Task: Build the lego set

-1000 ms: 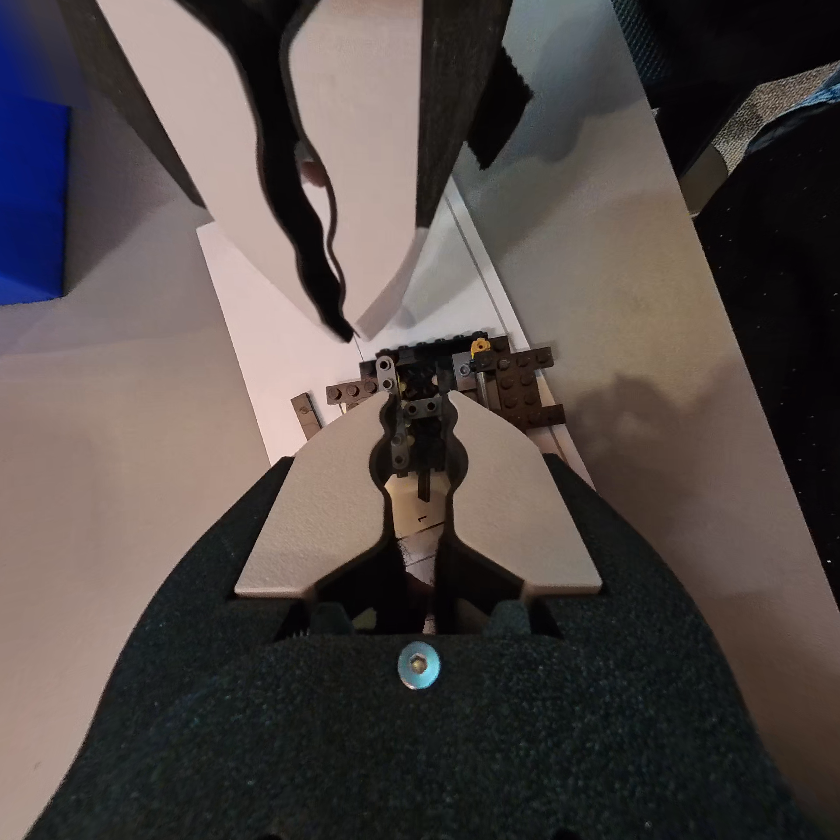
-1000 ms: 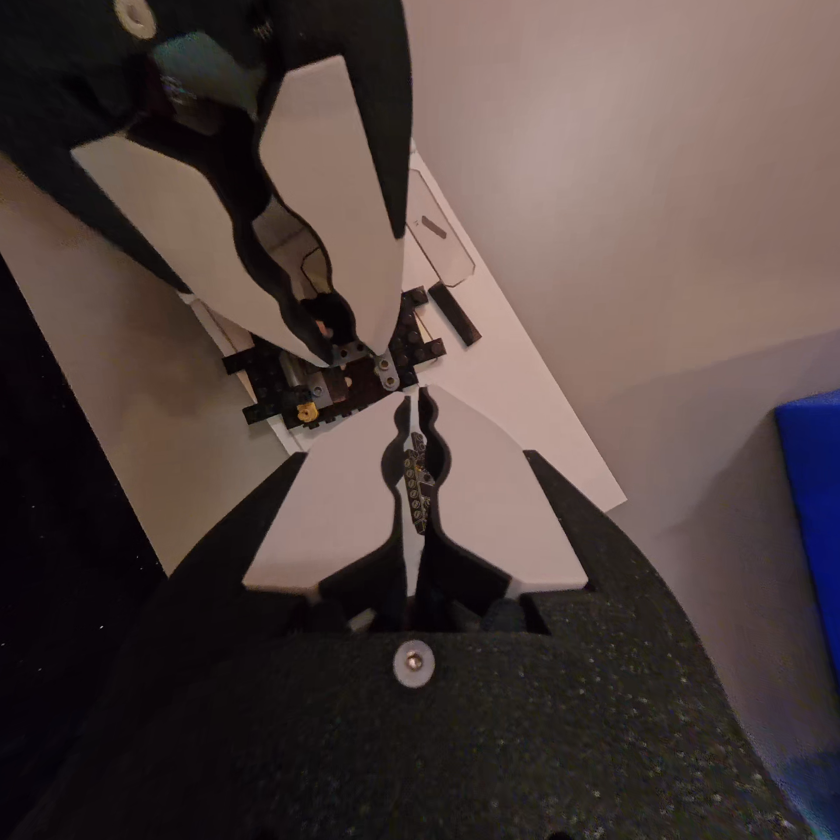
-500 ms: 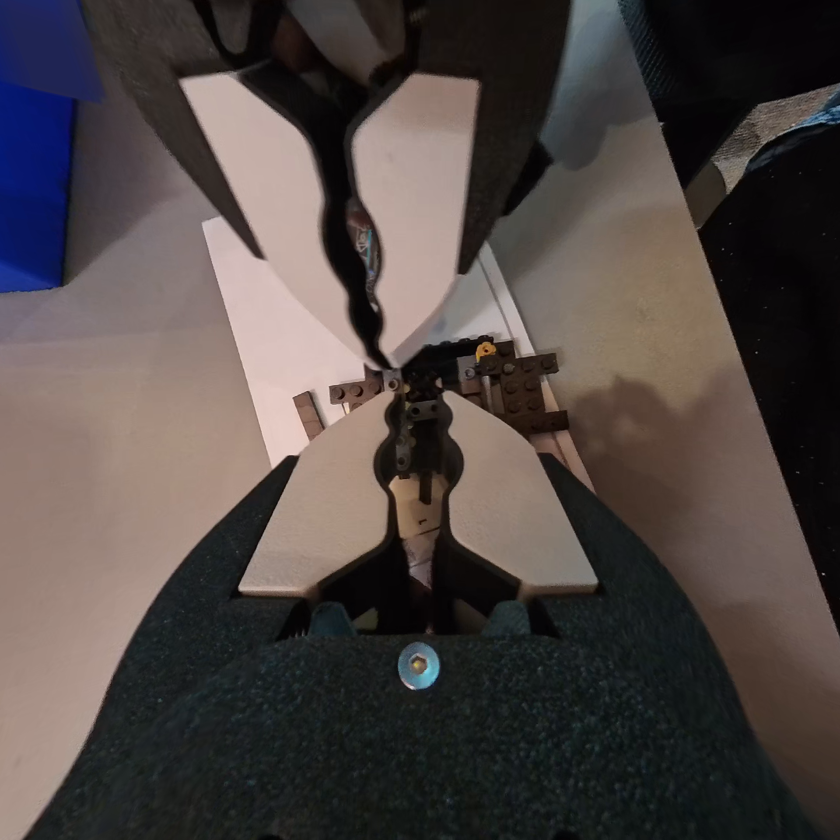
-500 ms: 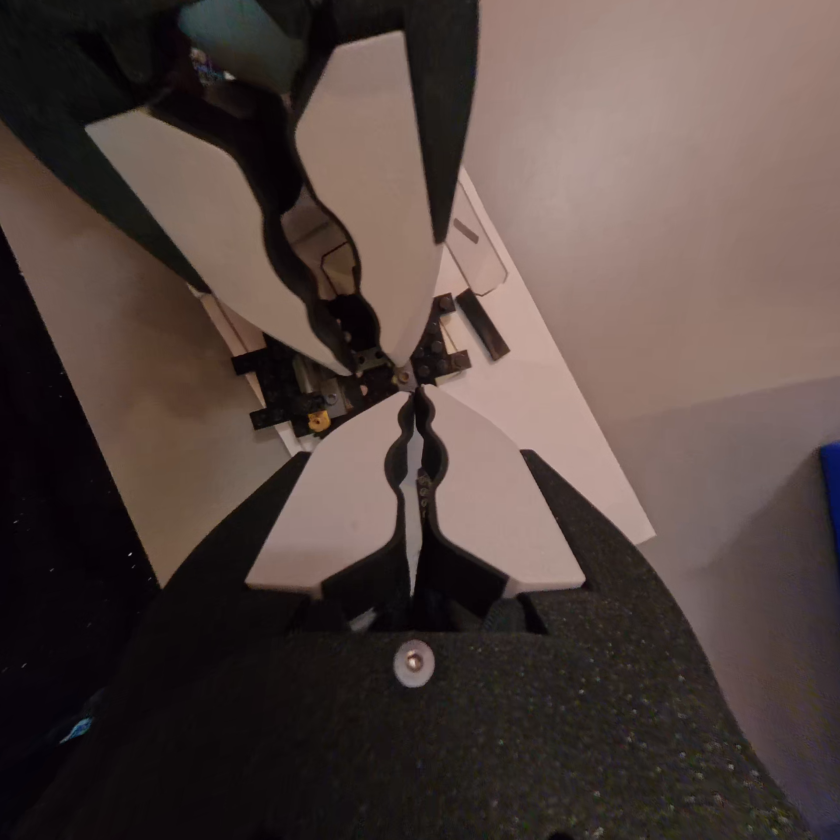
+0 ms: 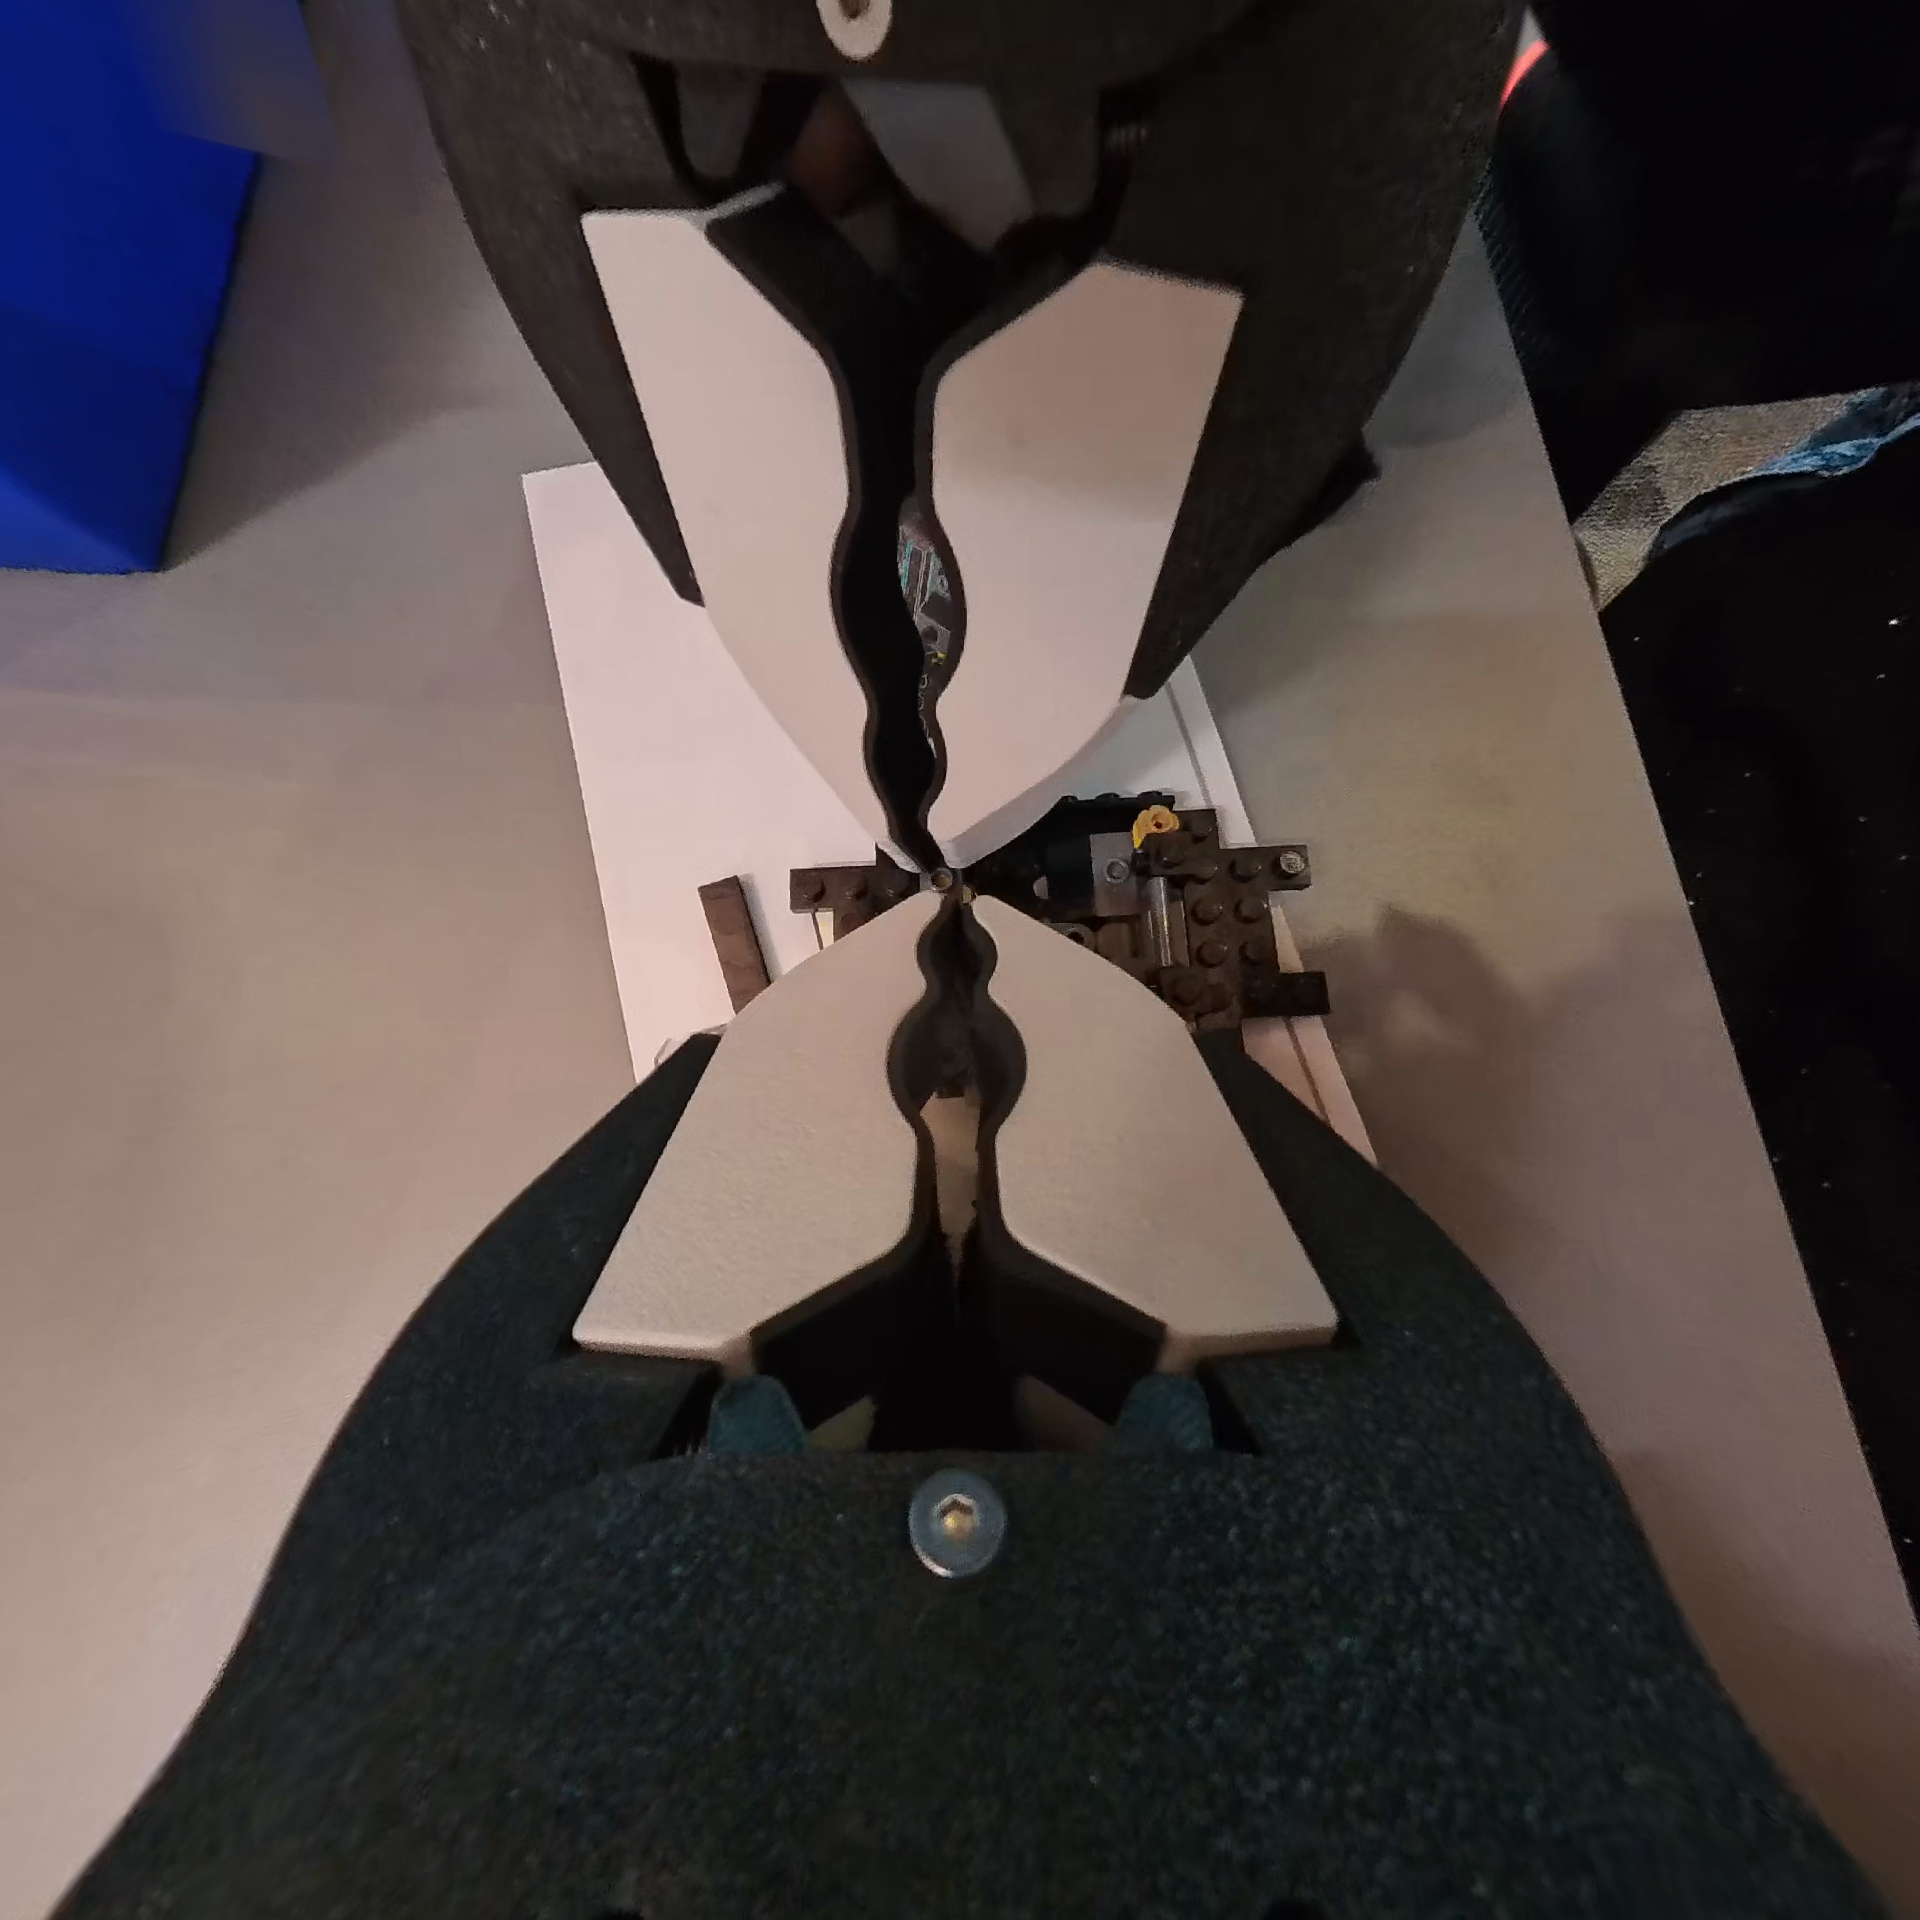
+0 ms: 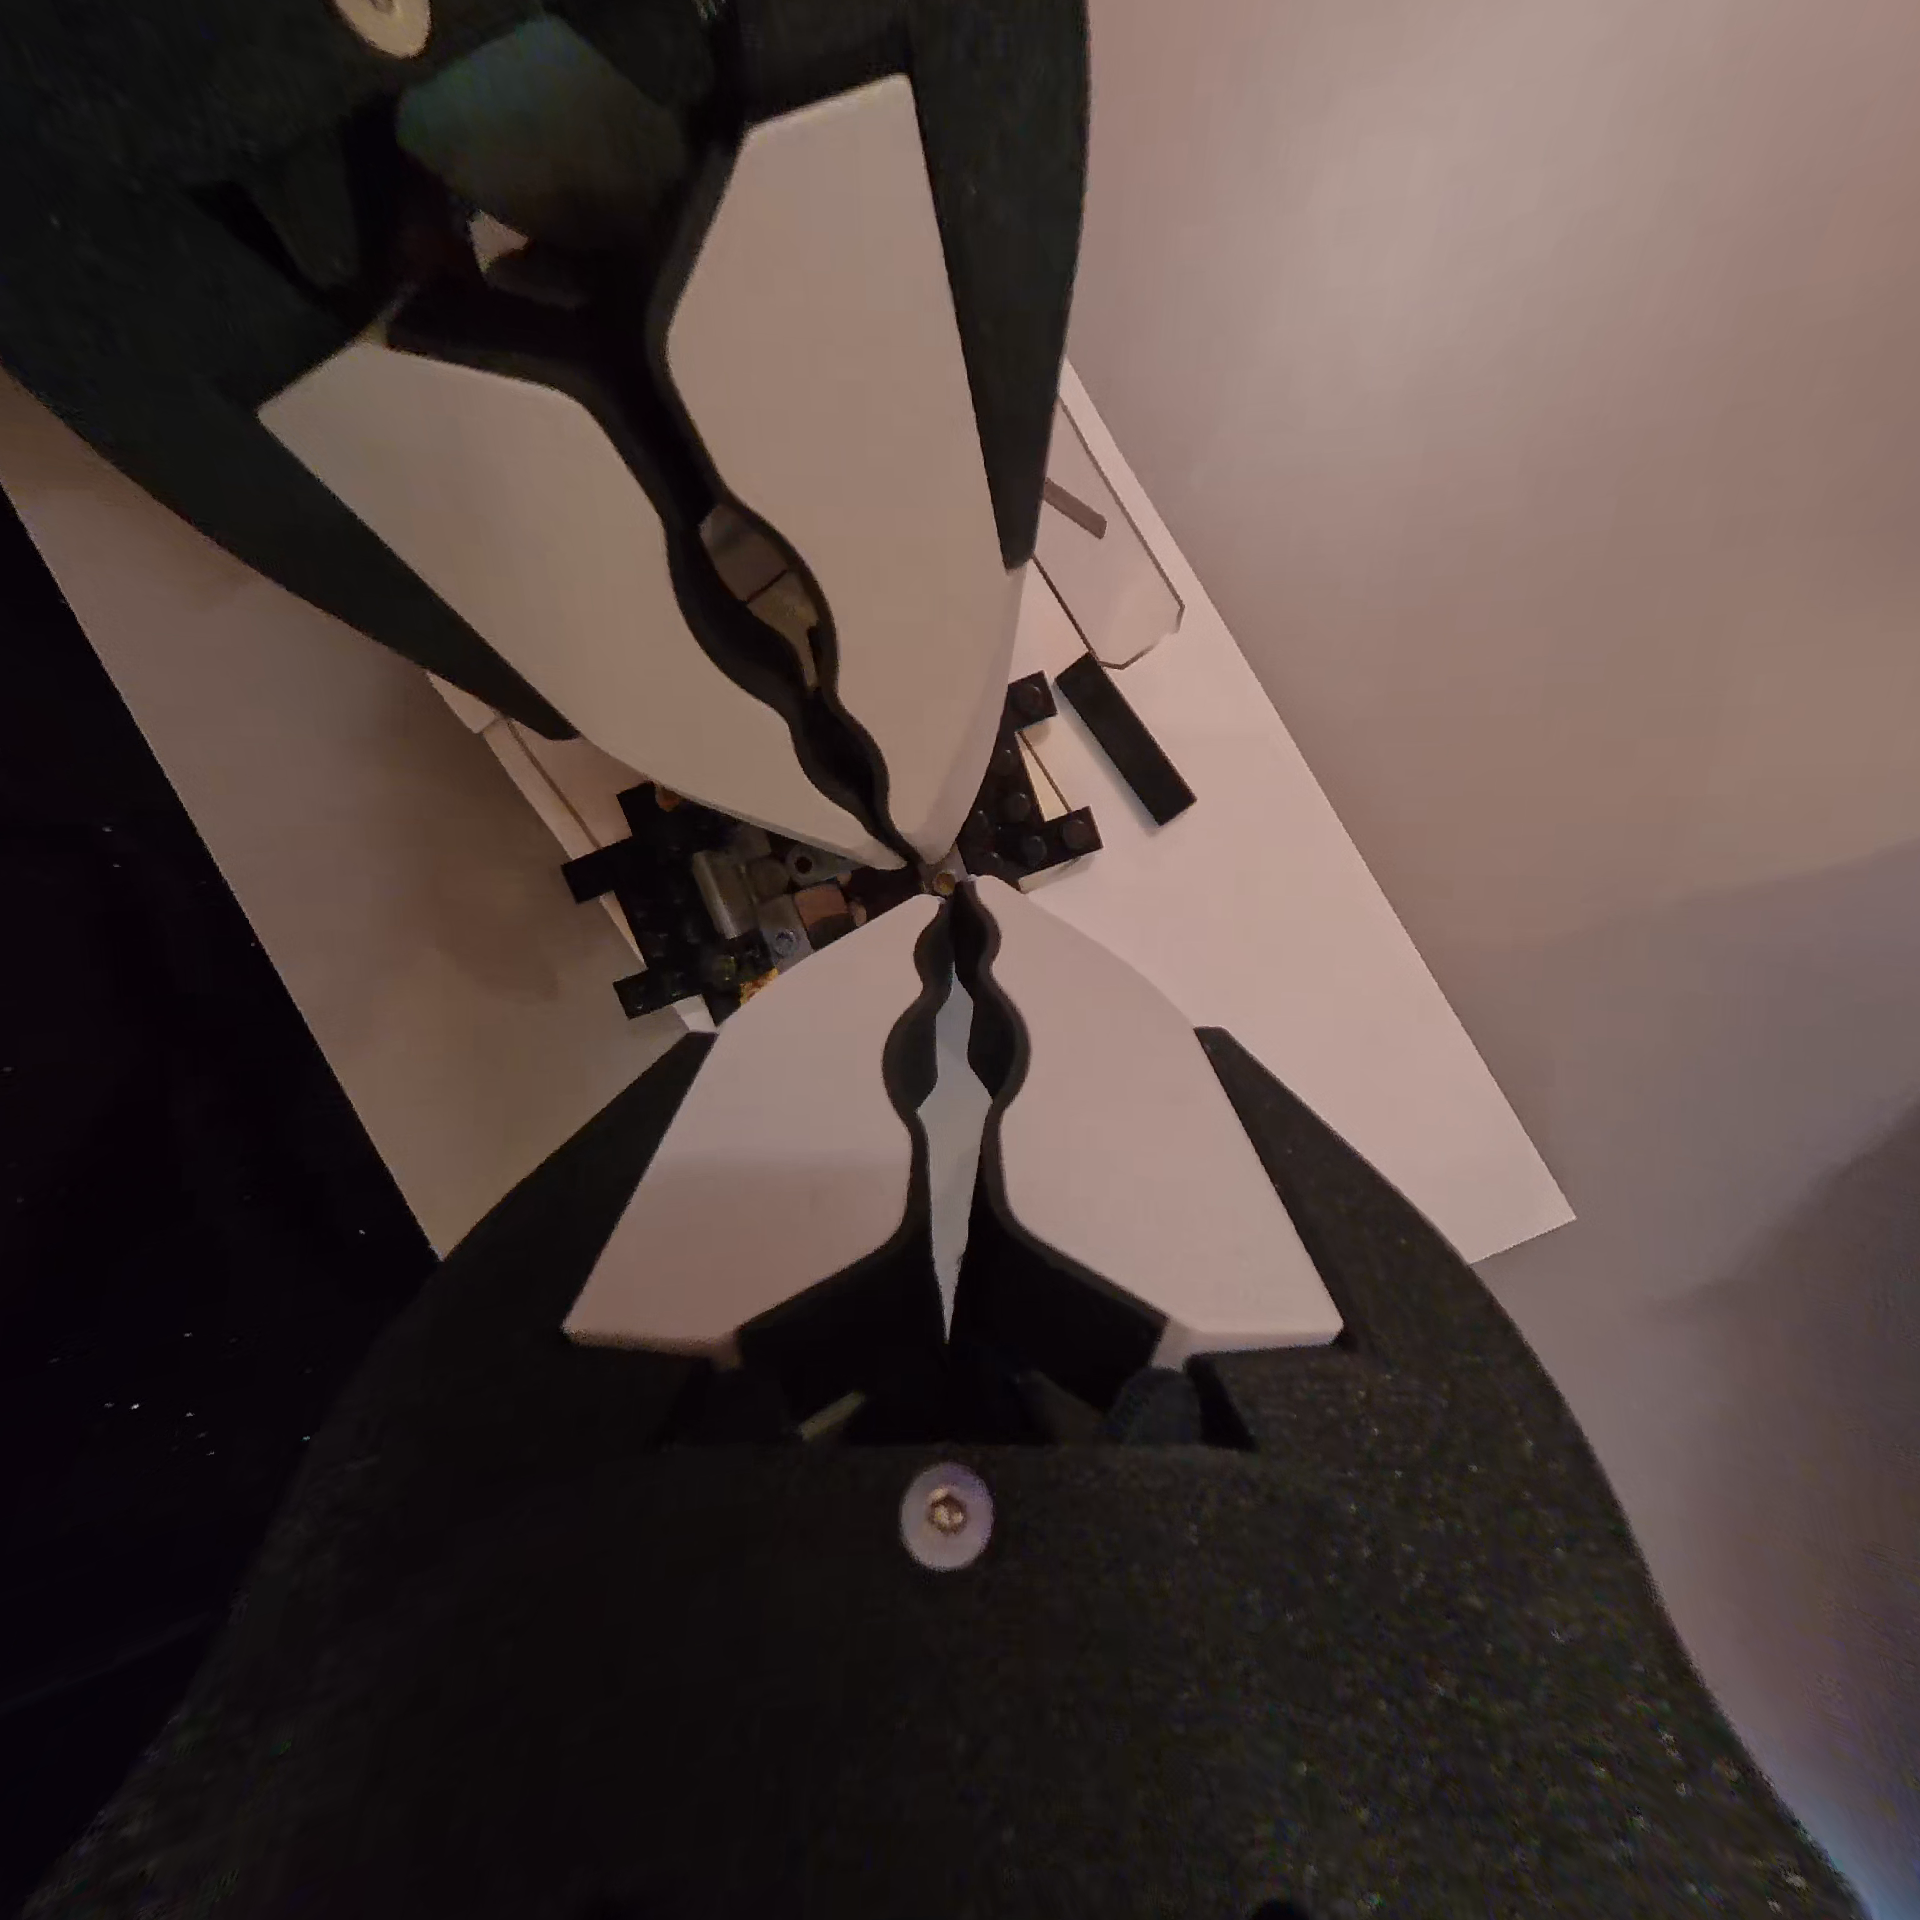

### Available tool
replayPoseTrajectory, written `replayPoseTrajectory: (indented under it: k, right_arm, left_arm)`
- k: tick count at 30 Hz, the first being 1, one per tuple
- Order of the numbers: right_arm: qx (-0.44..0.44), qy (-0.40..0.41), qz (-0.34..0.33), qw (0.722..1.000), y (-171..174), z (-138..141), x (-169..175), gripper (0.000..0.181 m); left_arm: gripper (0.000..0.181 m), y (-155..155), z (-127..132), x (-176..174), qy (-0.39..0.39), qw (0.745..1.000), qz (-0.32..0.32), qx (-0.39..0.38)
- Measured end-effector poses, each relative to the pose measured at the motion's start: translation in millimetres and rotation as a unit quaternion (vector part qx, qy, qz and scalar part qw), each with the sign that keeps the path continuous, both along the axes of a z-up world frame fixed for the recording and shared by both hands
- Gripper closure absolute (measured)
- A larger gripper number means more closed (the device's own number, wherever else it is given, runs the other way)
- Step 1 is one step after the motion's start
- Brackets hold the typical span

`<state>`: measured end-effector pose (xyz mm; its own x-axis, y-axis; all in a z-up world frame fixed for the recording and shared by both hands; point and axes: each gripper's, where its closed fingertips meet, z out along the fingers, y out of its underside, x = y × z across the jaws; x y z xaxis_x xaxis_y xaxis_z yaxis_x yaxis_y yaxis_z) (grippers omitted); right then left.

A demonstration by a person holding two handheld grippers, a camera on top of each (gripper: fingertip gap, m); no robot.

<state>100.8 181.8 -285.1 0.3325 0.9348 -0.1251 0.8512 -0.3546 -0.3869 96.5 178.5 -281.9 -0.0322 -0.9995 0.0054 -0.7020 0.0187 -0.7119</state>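
1. The lego assembly [image 5: 1195, 914] is seen as a low, mostly black build of studded plates, with grey parts near its middle and a small yellow piece [image 5: 1151, 826] at one edge. Thin black plates project outward from its sides.
2. The assembly is located on a white sheet [image 5: 644, 727], which lies flat on the pale table [image 5: 260, 935]. Its middle part is hidden behind the finger tips in both views.
3. A loose dark flat tile [image 5: 736, 940] is placed on the sheet just beside the assembly, apart from it. In the right wrist view the same tile [image 6: 1124, 740] is shown lying at an angle.
4. A small round pin-like part [image 5: 943, 880] is visible exactly where the tips of both tools meet, above the assembly. It cannot be told which tool, if either, has hold of it.
5. The left gripper [image 5: 951, 906] is closed down to a narrow slit at its tips. Dark parts are seen in the wavy recess between its fingers, but they are too dim to identify.
6. The right gripper [image 6: 951, 891] is likewise almost fully closed, tips nearly touching. Only the white sheet is seen through the gap behind its tips.
7. The two tools are positioned tip to tip, facing one another.
8. A blue box [image 5: 94, 312] stands on the table, well apart from the sheet.
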Motion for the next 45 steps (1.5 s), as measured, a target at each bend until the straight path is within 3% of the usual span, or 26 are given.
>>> replayPoseTrajectory:
  k: [2, 5, 7, 12, 16, 23, 26, 28, 29, 31, 33, 37, 42, 45]
  right_arm:
    - [0.015, -0.004, 0.017, 1.0, 0.4, 0.5, 0.2, 0.181]
    - [0.019, 0.059, 0.011, 0.998, 1.6, 11.9, -1.4, 0.179]
    - [0.02, 0.108, 0.004, 0.994, 2.1, 23.3, -0.9, 0.175]
    - [0.075, 0.108, 0.05, 0.99, 0.9, 19.6, -1.8, 0.181]
    - [0.068, 0.066, 0.058, 0.994, 1.9, 3.1, -2.5, 0.181]
    - [0.004, 0.073, 0.017, 0.997, 2.0, -0.2, -2.5, 0.181]
    - [0.024, 0.087, 0.05, 0.995, 2.3, 4.5, -2.0, 0.176]
    - [0.011, 0.16, 0.064, 0.985, -2.1, 21.6, -5.5, 0.165]
    - [0.004, 0.184, 0.067, 0.981, -2.8, 27.8, -2.9, 0.15]
    - [0.001, 0.188, 0.075, 0.979, -1.9, 27.6, 8.0, 0.127]
    - [-0.003, 0.187, 0.087, 0.979, -6.3, 19.8, 12.1, 0.116]
    - [0.018, 0.152, 0.1, 0.983, -15.3, -2.6, 13.3, 0.11]
    - [0.038, 0.151, 0.067, 0.985, -25.6, -1.8, 15.7, 0.121]
    - [0.02, 0.144, 0.067, 0.987, -42.0, -1.3, 21.5, 0.125]
  left_arm:
    - [0.179, -1.5, 1.0, -0.1, -0.007, 1.0, -0.01, 0.002]
    - [0.145, -6.6, 12.3, -11.2, -0.012, 1.0, -0.007, -0.023]
    - [0.149, -5.8, 21.5, -23.7, -0.022, 1.0, 0.003, -0.009]
    - [0.171, 0.7, 9.3, -39.6, 0.003, 0.999, 0.039, 0.027]
    - [0.176, 2.3, 2.2, -33.3, 0.009, 0.998, 0.048, 0.029]
    - [0.18, 3.6, -1.2, -33.3, 0.012, 0.999, 0.042, 0.019]
    - [0.174, 6.4, 3.5, -37.0, 0.01, 0.998, 0.056, 0.025]
    - [0.163, 1.0, 10.7, -40.5, 0.003, 0.998, 0.058, 0.02]
    - [0.146, -5.0, 12.1, -41.6, 0.006, 0.998, 0.053, 0.015]
    - [0.116, -15.3, 9.0, -41.5, 0.023, 0.999, 0.043, 0.013]
    - [0.109, -22.9, 2.1, -38.0, 0.04, 0.999, 0.029, 0.016]
    - [0.129, -17.7, -4.9, -32.0, 0.045, 0.998, 0.031, 0.024]
    - [0.146, -9.1, -5.6, -31.9, 0.051, 0.998, 0.025, 0.024]
    - [0.154, 9.0, -3.5, -39.9, 0.069, 0.995, 0.055, 0.051]
